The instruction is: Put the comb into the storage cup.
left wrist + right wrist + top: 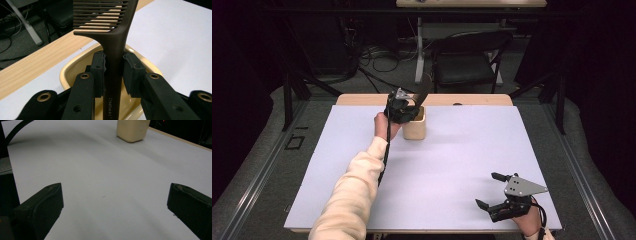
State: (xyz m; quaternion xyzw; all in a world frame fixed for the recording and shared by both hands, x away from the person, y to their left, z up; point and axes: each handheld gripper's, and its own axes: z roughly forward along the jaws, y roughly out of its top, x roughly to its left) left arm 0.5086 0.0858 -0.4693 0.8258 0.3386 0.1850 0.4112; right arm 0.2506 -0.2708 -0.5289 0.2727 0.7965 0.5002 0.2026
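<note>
- Your left gripper has its jaws closed on the handle of a dark brown comb; both pads press the handle from either side, so the jaws stand only as far apart as the handle is wide.
- The comb stands nearly upright in that grip, teeth at the top, and its lower end drops into the open mouth of a cream cup.
- In the high view your left gripper sits over the near-left rim of the cup, with the comb rising out of it and leaning slightly to the right.
- The cup stands near the far edge of the white mat, a little left of the middle, just in front of the bare wooden strip of the table.
- Your right gripper rests low at the near-right corner of the mat, well apart from the cup, with its jaws spread wide and nothing between them.
- From the right gripper view the cup shows far off across the bare mat.
- Behind the table stands a dark chair among cables on the floor.
</note>
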